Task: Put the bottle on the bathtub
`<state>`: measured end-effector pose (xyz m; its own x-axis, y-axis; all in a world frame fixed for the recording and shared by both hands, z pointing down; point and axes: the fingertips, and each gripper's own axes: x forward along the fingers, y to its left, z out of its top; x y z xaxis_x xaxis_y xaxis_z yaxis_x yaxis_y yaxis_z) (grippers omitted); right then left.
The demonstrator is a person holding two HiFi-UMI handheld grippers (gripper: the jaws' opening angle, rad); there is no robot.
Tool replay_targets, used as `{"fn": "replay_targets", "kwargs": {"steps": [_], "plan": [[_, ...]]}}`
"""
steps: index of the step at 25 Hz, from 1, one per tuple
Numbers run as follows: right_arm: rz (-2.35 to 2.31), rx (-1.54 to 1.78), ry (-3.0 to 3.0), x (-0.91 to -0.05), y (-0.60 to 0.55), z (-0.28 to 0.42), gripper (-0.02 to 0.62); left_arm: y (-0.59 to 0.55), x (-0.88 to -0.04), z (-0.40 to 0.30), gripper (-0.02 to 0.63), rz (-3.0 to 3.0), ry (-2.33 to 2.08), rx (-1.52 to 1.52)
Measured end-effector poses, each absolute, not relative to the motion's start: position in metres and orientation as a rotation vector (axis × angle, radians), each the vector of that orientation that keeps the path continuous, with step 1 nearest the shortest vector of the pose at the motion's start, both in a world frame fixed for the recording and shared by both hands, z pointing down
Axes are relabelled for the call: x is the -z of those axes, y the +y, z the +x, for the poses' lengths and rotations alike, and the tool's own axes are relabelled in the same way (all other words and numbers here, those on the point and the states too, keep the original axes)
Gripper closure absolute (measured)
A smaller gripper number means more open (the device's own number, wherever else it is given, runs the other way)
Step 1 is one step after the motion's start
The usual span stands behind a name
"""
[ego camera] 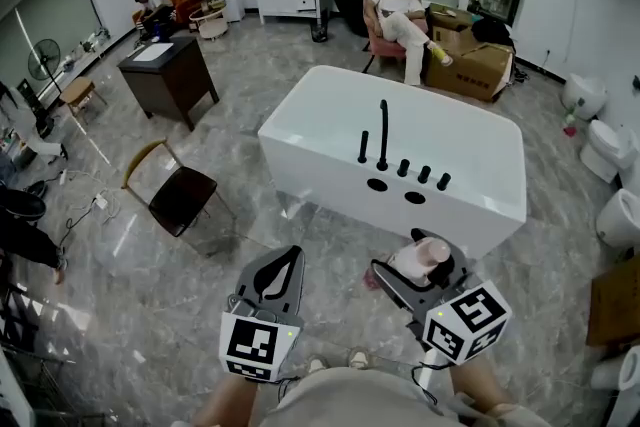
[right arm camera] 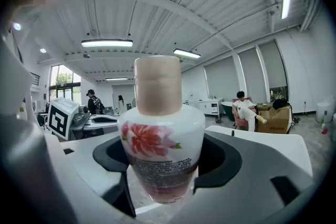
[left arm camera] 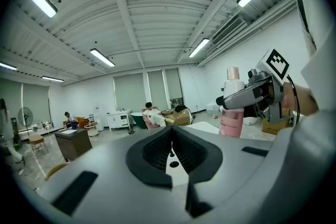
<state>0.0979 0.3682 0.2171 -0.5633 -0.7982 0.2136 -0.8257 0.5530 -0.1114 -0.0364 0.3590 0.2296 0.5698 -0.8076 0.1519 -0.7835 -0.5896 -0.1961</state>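
Observation:
A white and pink bottle (right arm camera: 160,134) with a flower print and a beige cap sits upright between the jaws of my right gripper (right arm camera: 163,165), which is shut on it. In the head view the bottle (ego camera: 425,258) and right gripper (ego camera: 415,270) hang just short of the near rim of the white bathtub (ego camera: 330,115). The left gripper view shows the same bottle (left arm camera: 231,107) at the right. My left gripper (ego camera: 275,277) is lower left of the tub, shut with nothing in it; its jaws (left arm camera: 170,157) meet.
A black faucet (ego camera: 383,135) and knobs stand on the tub's near deck. A chair (ego camera: 175,190) and a dark desk (ego camera: 168,75) stand to the left. A person (ego camera: 400,15) sits behind the tub beside cardboard boxes (ego camera: 470,65). Toilets (ego camera: 610,150) line the right.

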Motion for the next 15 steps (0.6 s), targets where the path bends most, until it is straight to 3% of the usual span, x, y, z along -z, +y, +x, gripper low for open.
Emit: {"fn": "replay_targets", "kwargs": {"steps": [15], "plan": [[1.358, -0.285, -2.635, -0.237, 0.338, 0.168, 0.232, 0.343, -0.253, 0.030, 0.586, -2.661, 1.428, 0.428]]}}
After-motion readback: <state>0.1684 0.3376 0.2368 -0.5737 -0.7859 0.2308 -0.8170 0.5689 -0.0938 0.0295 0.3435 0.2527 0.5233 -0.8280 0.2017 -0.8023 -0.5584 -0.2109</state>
